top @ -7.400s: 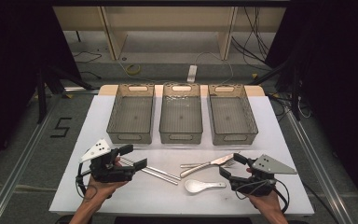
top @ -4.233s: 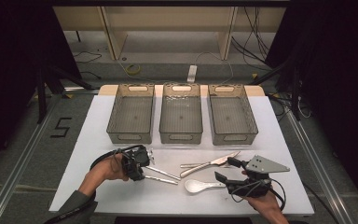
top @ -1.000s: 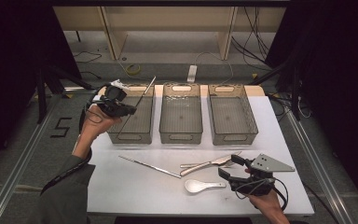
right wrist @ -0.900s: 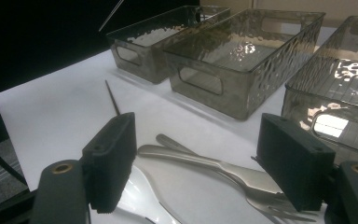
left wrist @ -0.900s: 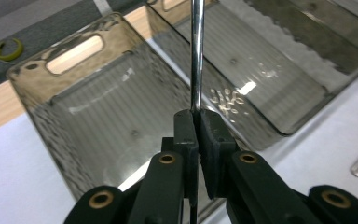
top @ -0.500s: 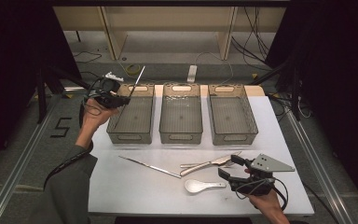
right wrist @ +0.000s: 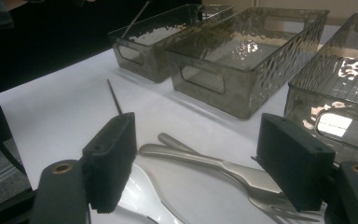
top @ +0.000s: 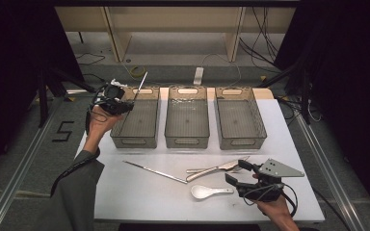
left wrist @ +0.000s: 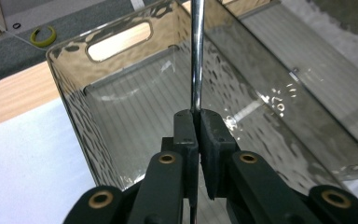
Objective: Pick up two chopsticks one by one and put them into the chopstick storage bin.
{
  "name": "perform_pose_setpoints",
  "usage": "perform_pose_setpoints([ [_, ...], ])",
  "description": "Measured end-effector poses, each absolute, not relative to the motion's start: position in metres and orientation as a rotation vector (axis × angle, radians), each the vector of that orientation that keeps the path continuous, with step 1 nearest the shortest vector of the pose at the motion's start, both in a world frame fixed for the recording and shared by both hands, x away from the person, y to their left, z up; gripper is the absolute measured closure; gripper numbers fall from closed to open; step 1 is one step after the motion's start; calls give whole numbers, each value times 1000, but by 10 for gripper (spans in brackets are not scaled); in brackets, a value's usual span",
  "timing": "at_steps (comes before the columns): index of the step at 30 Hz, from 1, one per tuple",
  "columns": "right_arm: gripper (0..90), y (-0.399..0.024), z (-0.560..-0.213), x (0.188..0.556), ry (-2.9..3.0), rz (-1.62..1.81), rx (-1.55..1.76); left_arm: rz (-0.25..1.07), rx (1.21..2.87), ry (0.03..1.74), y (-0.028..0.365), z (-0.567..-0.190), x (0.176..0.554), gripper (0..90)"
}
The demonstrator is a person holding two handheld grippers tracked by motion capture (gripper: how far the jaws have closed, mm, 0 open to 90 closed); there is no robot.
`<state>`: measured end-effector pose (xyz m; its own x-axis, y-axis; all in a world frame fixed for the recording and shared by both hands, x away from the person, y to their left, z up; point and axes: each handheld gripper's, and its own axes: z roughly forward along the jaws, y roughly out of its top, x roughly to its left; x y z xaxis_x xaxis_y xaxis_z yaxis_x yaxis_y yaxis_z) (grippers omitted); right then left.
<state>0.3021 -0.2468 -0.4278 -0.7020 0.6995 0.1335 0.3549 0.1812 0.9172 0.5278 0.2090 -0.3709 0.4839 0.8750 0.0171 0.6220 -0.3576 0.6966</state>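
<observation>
White covers the counter (top: pixel 139 202) where, nearest the person, the right gripper (top: pixel 243 179) rests low at the front right corner, its jaws spread and holding nothing. Just beside those jaws lie a white spoon (top: pixel 208 191), a steel knife (top: pixel 218 168) and a fork (right wrist: pixel 242 179) that rest together, and to their left a loose metal chopstick (top: pixel 155 172) that runs slantwise across the bare sheet. Beyond them three smoky translucent bins stand side by side: the left bin (top: pixel 137 126), the middle bin (top: pixel 187 126) and the right bin (top: pixel 238 124), each with a handle slot cut in its end wall. At the far left corner of the left bin, the person's left hand (top: pixel 100 121) holds up the left gripper (top: pixel 122 107); its jaws are pressed together, pinching a second metal chopstick (top: pixel 141 85), which points up and away over the bin's far rim. The left gripper view shows the rod clamped upright between the two black pads, with the bin's ribbed floor below. On the floor to the left of the counter a dark mark reads "5" (top: pixel 64 131).
</observation>
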Motion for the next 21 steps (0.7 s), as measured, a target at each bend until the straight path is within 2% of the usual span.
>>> perform_pose_setpoints([
  [15, 293, -246, -428, 302, 2151, 1529, 1003, 517, 2144, 1289, 210, -396, 533, 835],
  [16, 293, -246, -428, 302, 2153, 1527, 1002, 509, 2140, 1300, 209, -396, 534, 798],
  [18, 293, -247, -428, 302, 2149, 1529, 1001, 505, 2156, 1299, 208, -393, 533, 670],
  [21, 293, -247, -428, 302, 2147, 1531, 1005, 490, 2136, 1272, 206, -386, 525, 572],
])
